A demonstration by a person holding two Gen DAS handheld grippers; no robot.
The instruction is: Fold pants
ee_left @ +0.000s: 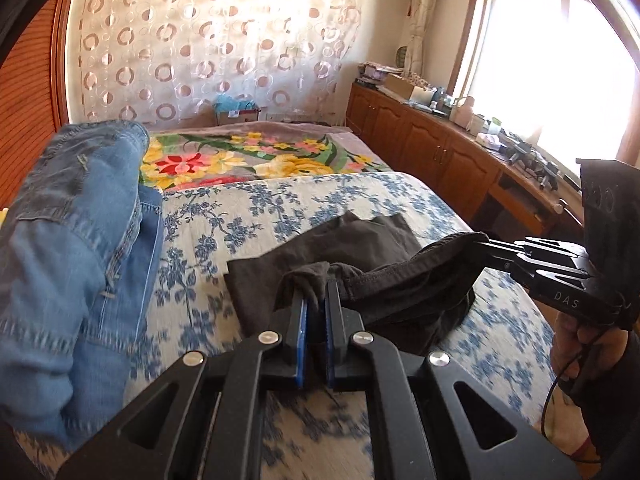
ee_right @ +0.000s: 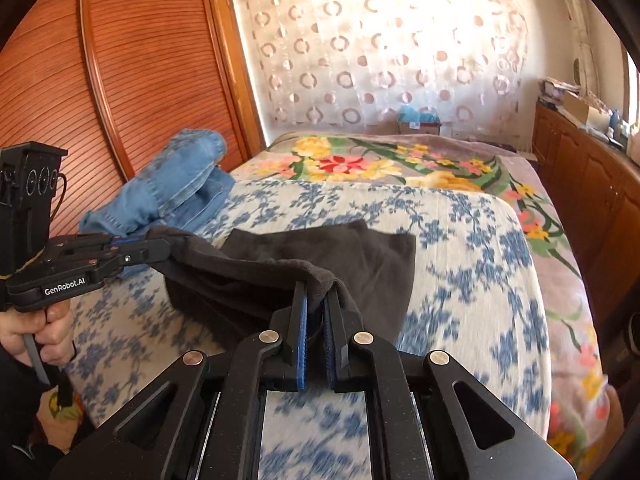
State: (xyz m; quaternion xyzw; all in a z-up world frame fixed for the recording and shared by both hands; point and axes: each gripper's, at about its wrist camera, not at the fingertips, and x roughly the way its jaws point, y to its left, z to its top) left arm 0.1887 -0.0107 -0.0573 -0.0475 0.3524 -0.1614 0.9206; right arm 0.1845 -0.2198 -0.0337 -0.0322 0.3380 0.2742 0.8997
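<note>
Dark grey pants (ee_left: 376,240) lie on the blue-flowered bedspread (ee_left: 280,196), their near end lifted off the bed. My left gripper (ee_left: 315,280) is shut on one corner of that lifted edge. The right gripper (ee_left: 486,246) enters from the right in the left wrist view, shut on the other corner. In the right wrist view the right gripper (ee_right: 316,288) pinches the pants (ee_right: 360,252) and the left gripper (ee_right: 160,246) holds the edge at the left. The cloth hangs stretched between the two.
Blue jeans (ee_left: 80,240) are heaped on the left side of the bed (ee_right: 180,184). A bright floral blanket (ee_left: 248,156) covers the far part. Wooden cabinets (ee_left: 420,144) with cluttered tops run along the right wall, and a slatted wooden door (ee_right: 140,60) stands at left.
</note>
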